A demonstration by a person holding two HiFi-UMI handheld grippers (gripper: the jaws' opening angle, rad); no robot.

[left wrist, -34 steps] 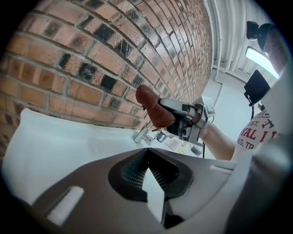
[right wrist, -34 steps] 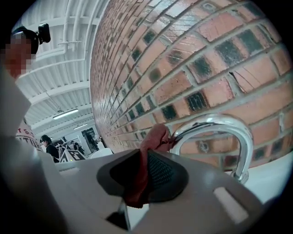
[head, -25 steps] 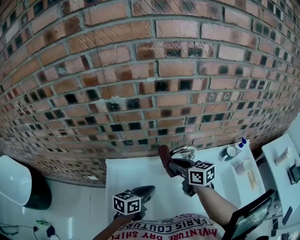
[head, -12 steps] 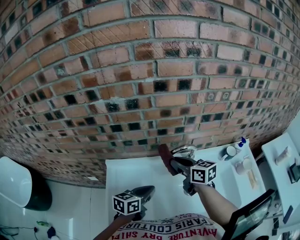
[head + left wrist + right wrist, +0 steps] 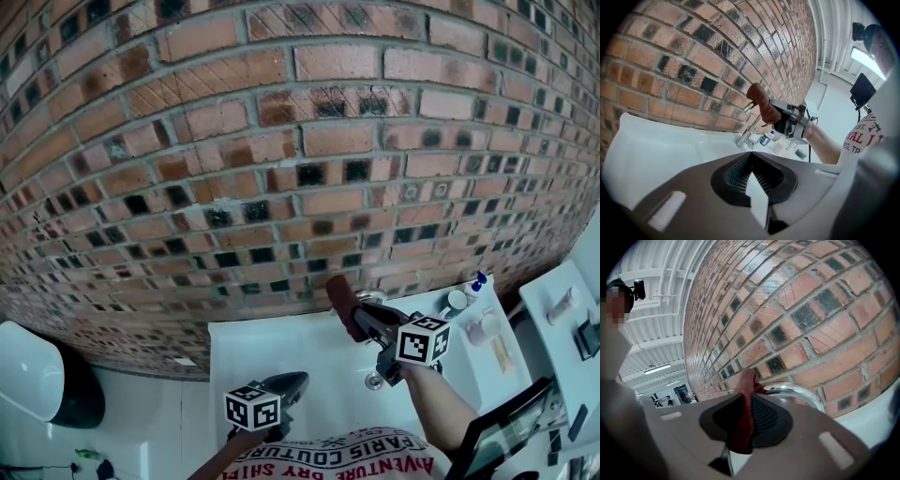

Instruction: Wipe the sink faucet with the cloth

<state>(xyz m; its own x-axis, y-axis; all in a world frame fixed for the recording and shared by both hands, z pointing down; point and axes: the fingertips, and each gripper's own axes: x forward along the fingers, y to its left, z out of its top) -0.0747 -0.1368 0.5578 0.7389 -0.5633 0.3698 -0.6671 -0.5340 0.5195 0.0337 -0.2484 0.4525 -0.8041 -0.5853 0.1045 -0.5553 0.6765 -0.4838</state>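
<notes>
faucet (image 5: 372, 298) at the back of the sink (image 5: 272, 347), brick wall (image 5: 281, 141) right behind the faucet, cloth (image 5: 339, 302) just left of it, right gripper (image 5: 353, 315) in front, left gripper (image 5: 294, 380) further front-left, bottles (image 5: 459, 302) off to the faucet's right

The wall (image 5: 281, 141) is built of rough, matt brick with pale mortar. The faucet (image 5: 794, 389) is seen as polished, mirror-bright metal. The cloth (image 5: 743, 414) is shown as soft, matt fabric, and the sink (image 5: 272, 352) as smooth, glossy white.
</notes>
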